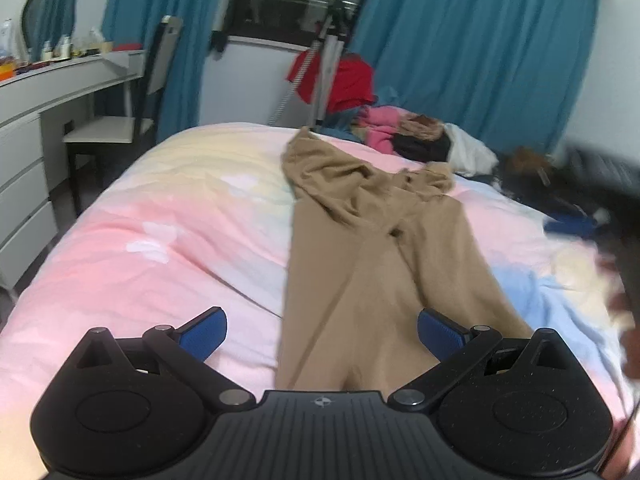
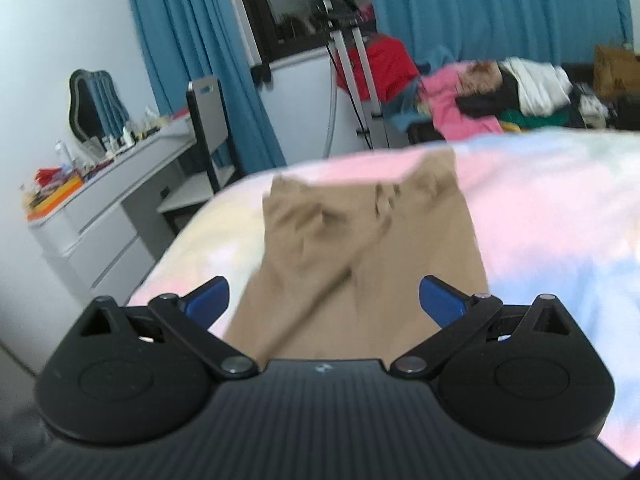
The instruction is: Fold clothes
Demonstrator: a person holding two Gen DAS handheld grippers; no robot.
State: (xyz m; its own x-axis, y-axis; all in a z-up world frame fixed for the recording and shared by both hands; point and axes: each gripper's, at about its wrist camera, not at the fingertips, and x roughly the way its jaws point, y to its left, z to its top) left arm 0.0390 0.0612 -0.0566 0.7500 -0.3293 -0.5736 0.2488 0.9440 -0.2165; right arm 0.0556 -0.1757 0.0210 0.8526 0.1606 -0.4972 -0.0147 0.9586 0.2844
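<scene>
tan trousers, laid lengthwise, waist rumpled

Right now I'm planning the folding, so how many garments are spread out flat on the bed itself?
1: the tan trousers lie lengthwise on the pastel duvet. Other clothes sit bunched in a heap at the far end; more may be hidden there.

Left gripper: jaws spread wide, nothing between pads, angled downward. Right gripper: likewise wide apart, empty, angled downward.
</scene>
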